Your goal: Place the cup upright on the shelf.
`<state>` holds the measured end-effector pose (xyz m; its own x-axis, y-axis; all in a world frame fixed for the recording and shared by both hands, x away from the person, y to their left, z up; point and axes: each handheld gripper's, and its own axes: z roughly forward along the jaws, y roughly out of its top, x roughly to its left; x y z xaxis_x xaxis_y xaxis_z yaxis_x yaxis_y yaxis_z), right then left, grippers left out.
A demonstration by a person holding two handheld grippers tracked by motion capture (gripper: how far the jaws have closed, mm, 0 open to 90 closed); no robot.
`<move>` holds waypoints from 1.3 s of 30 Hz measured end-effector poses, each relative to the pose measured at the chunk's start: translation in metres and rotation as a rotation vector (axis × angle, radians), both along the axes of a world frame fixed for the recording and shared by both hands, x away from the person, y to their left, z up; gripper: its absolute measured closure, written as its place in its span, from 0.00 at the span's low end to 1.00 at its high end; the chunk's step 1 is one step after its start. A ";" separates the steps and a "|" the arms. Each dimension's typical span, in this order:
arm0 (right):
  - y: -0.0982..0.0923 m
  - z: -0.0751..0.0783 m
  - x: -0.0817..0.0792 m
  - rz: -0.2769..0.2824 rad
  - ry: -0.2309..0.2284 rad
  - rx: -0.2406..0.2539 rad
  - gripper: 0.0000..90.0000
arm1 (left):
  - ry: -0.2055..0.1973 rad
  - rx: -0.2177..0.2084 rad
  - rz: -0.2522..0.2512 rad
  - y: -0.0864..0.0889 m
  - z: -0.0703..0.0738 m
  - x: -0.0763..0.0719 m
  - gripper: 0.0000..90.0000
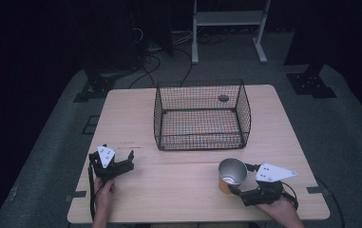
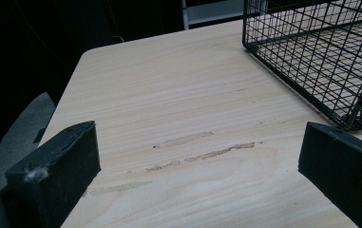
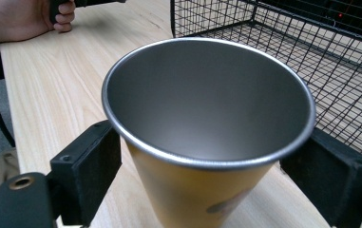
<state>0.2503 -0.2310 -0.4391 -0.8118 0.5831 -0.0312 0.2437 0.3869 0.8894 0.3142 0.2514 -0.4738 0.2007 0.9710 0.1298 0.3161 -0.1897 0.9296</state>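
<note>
1. The metal cup point(image 3: 207, 104) stands upright between the jaws of the right gripper point(image 1: 239, 178), mouth up, its long axis vertical. Nothing lies in it; the inside is bare, dull grey steel.
2. The right gripper's jaws sit against the cup's two sides just under the rim and grip it. The cup's foot rests on the table point(image 1: 178, 190).
3. The cup is a tapered cone, wide at the rolled, shiny rim and narrower toward the foot. Its outer wall is yellow-orange with a small printed mark low down, too cut off to read.
4. Just beyond the right gripper and the cup stands a black wire basket point(image 1: 202, 116), open at the top, boxy with rounded corners, made of a fine square mesh. Its floor shows only the table's wood through the wires.
5. The left gripper point(image 1: 121, 163) rests well apart from the cup, its jaws spread wide with bare tabletop between them. The basket's near corner point(image 2: 311, 57) lies ahead of it, beside one jaw.
6. The table is pale wood-grain laminate with rounded corners, smooth, with a few scuffed streaks in front of the left gripper.
</note>
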 end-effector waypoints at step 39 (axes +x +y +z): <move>0.020 -0.005 0.018 0.014 0.005 0.050 0.15 | -0.002 -0.003 0.000 0.000 0.000 0.000 0.00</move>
<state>0.2688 -0.2115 -0.4445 -0.8202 0.5720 0.0016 0.2428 0.3455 0.9065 0.3139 0.2516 -0.4738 0.2006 0.9713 0.1275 0.3143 -0.1871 0.9307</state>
